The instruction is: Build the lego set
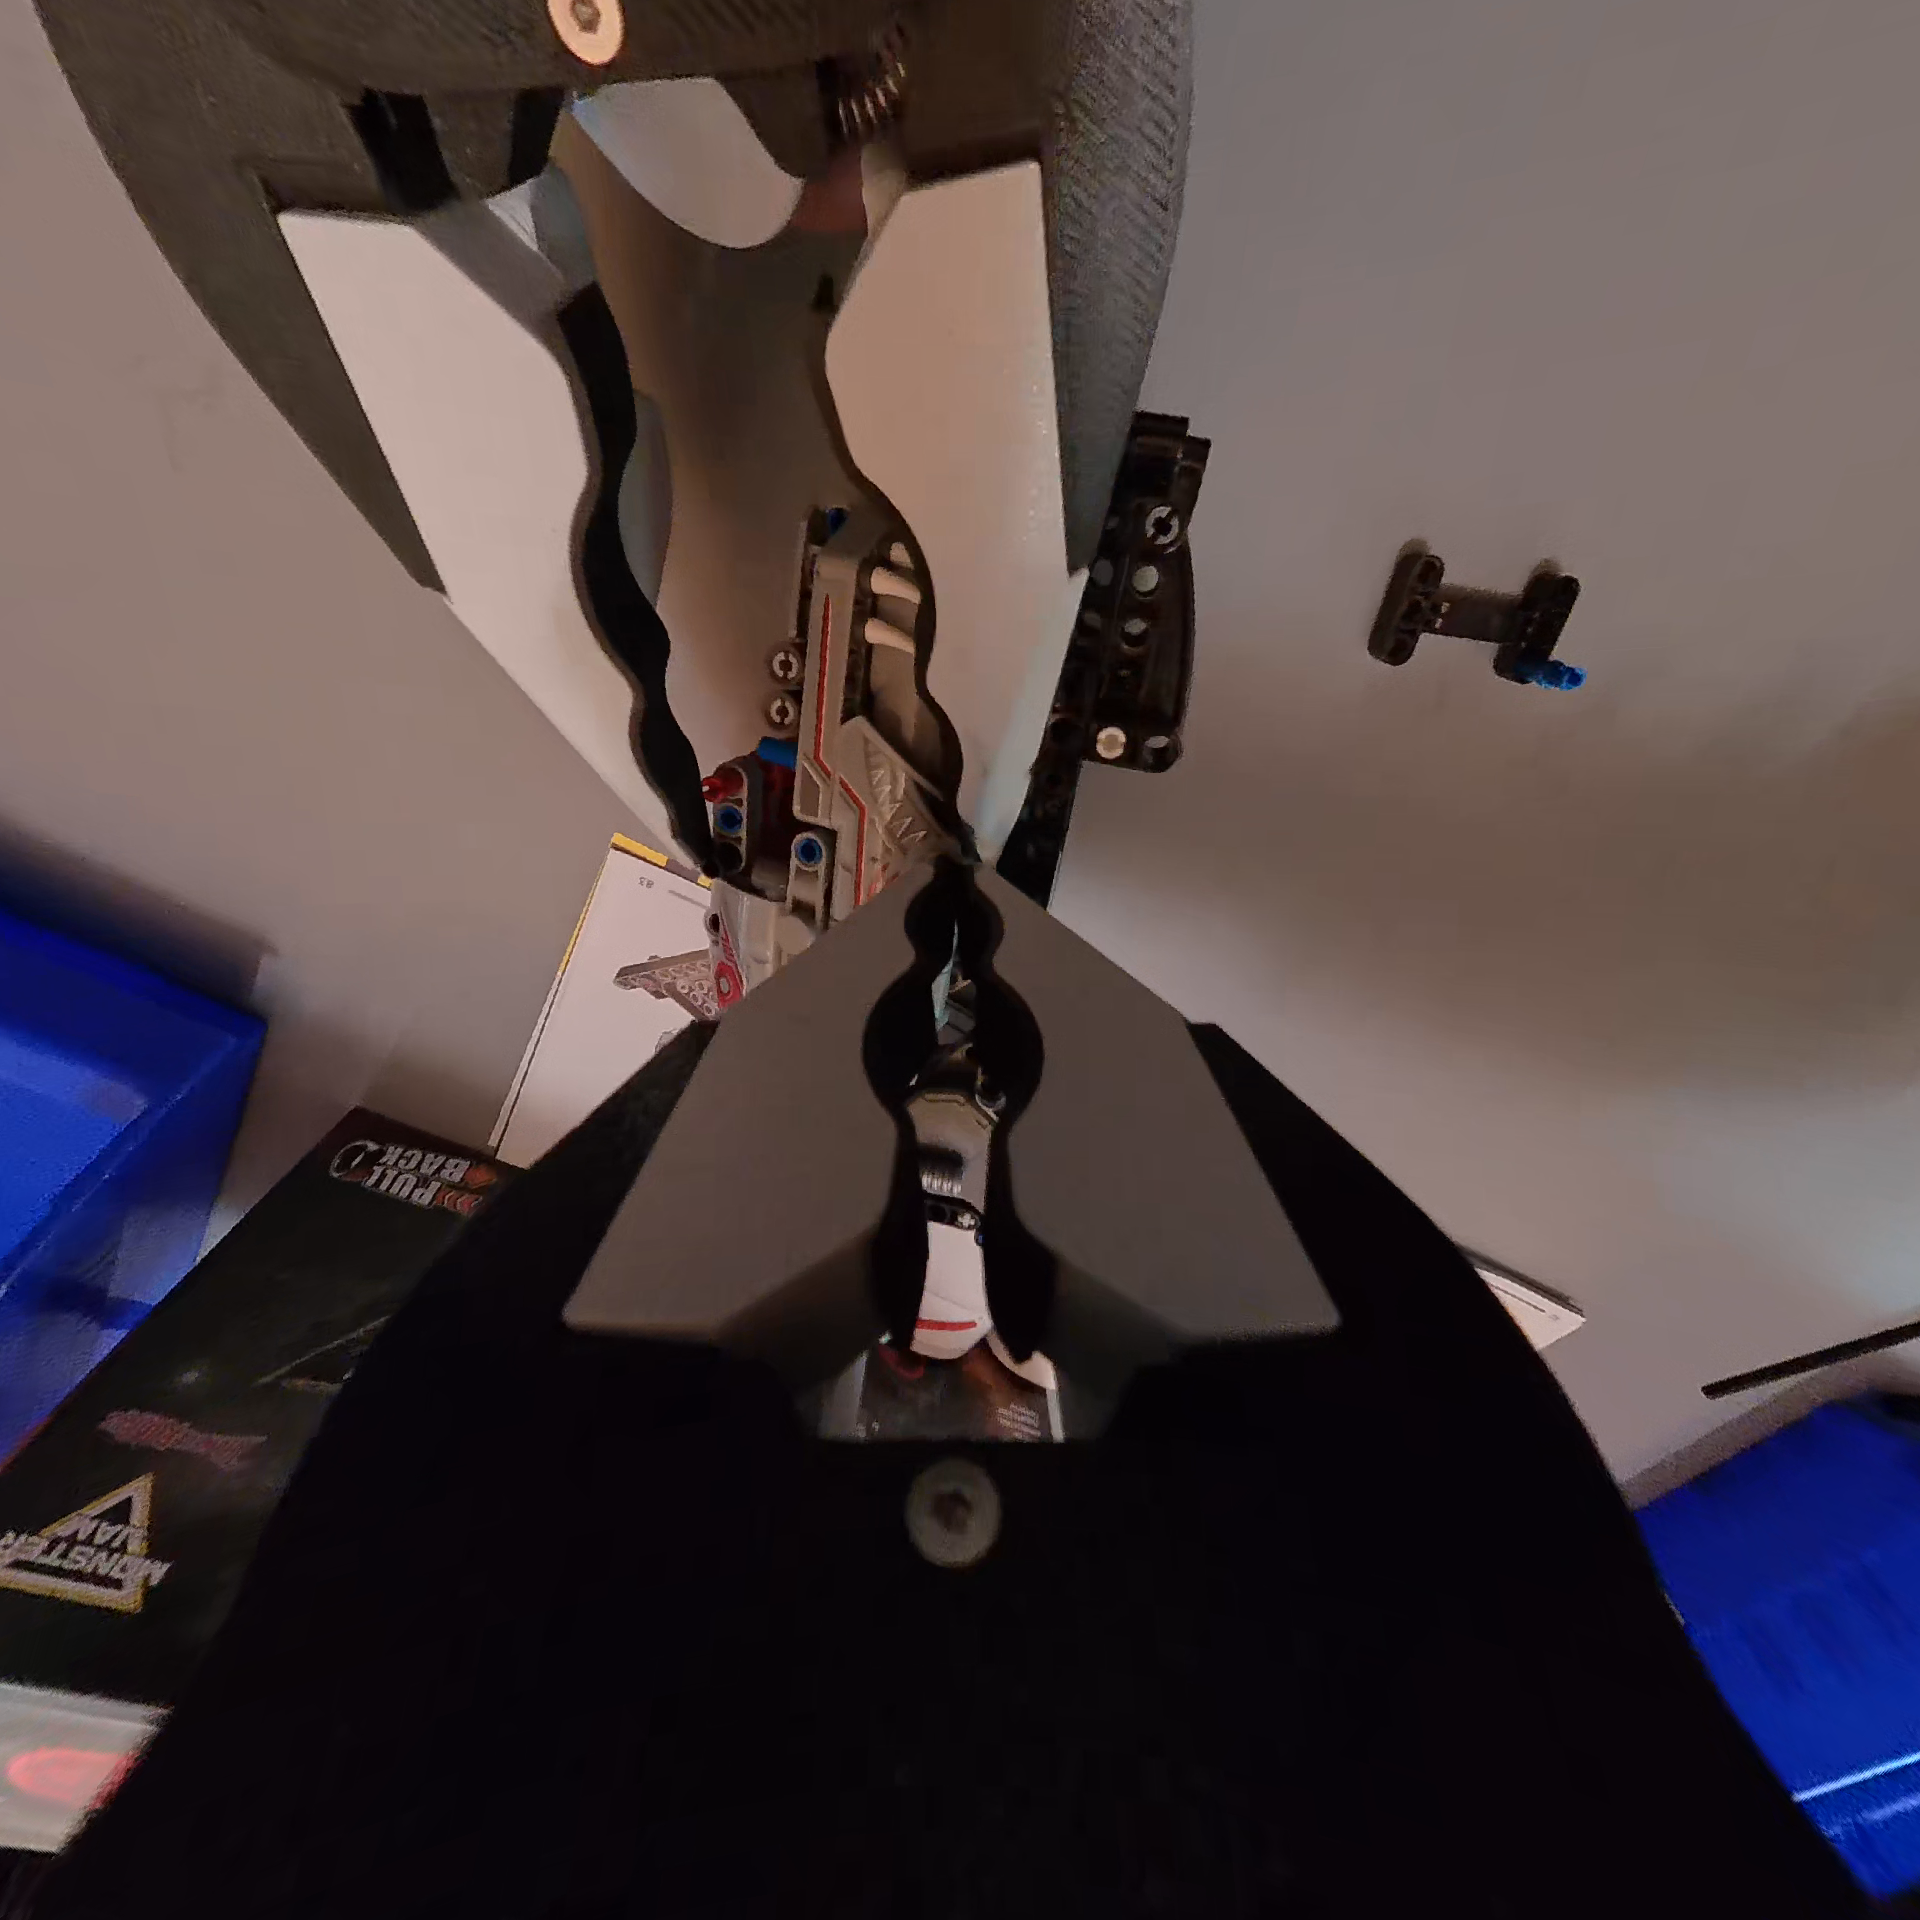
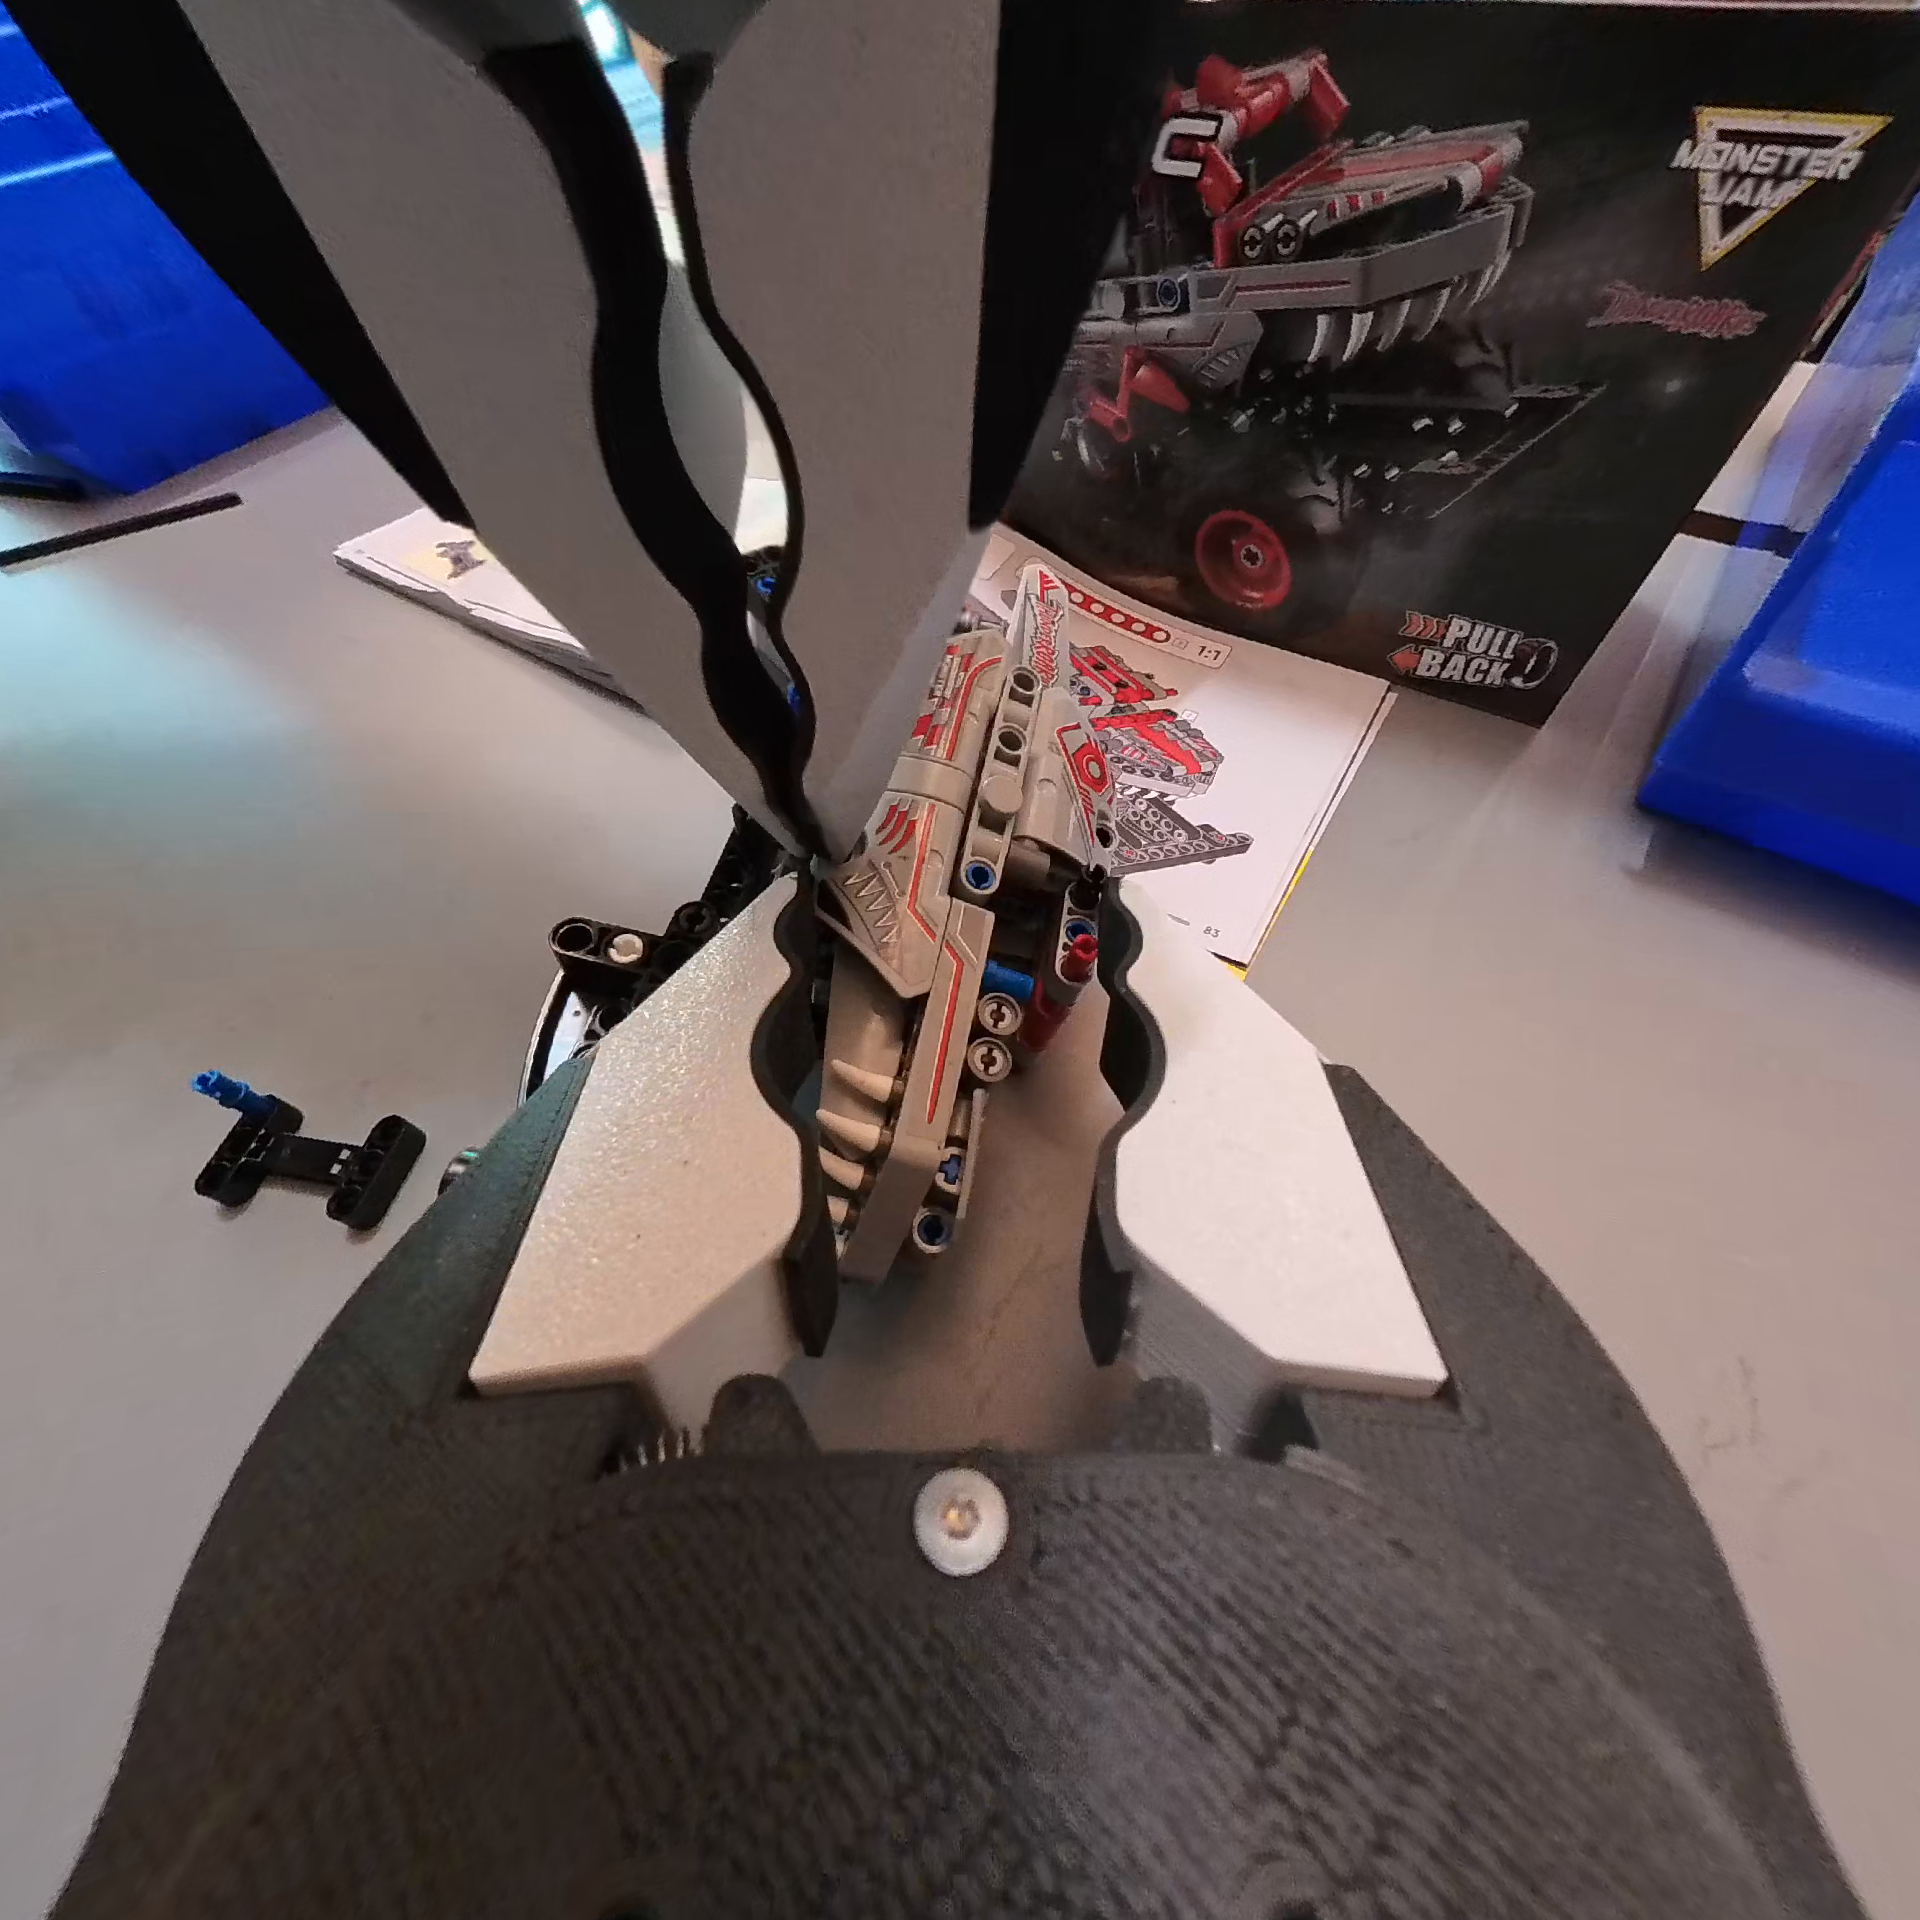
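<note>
Between the right gripper's point(image 2: 961, 904) grey fingers point(image 2: 665, 1132) sits the grey-and-red lego body section point(image 2: 935, 997), tilted on edge with its white teeth and blue pins facing the camera; the fingers stand wide, and whether both pads press on it I cannot tell. From the far side the left gripper point(image 2: 805, 831) comes down with its jaws nearly together, pinching the toothed corner of that section. Seen along the left gripper point(image 1: 951, 883), its tips meet the same section point(image 1: 842, 748) at that corner. Just behind lies a black lego frame point(image 2: 623, 945) on the grey table point(image 2: 312, 790). Near it, apart, lies a small black H-shaped piece point(image 2: 312, 1153) with a blue pin. Farther off are the open instruction booklet point(image 2: 1247, 790), the dark set box point(image 2: 1455, 343) and blue bins point(image 2: 1787, 665).
</note>
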### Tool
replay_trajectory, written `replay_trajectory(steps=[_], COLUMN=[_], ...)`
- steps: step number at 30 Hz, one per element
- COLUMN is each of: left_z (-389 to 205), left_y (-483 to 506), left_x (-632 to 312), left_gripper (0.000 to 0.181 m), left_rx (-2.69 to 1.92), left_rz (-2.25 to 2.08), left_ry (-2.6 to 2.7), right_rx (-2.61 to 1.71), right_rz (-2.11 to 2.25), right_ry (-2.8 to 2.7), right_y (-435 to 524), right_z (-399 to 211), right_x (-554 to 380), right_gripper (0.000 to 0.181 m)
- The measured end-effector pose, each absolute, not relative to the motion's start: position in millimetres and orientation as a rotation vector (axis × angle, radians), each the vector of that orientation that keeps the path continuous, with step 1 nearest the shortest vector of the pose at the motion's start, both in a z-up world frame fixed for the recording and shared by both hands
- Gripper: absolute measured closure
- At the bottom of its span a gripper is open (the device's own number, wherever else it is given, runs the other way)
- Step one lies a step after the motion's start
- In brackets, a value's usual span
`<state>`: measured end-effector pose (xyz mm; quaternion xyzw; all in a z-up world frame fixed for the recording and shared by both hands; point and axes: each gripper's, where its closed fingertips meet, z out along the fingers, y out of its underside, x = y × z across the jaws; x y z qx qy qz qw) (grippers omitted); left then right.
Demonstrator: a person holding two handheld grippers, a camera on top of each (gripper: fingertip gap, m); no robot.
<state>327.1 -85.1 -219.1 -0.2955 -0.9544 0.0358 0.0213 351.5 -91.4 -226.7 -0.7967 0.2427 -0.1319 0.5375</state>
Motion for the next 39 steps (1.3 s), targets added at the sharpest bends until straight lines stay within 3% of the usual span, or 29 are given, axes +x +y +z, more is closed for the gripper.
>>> replay_trajectory(steps=[39], left_z=[-220.7], left_y=[-84.8], left_x=[326.2], left_gripper=[0.181], left_rx=[-0.897], left_rz=[0.014], left_ry=[-3.008], right_rx=[-1.908], right_rz=[-0.333], right_ry=[0.560], right_y=[-90.8], right_z=[-227.1], right_x=[349.7], right_gripper=[0.128])
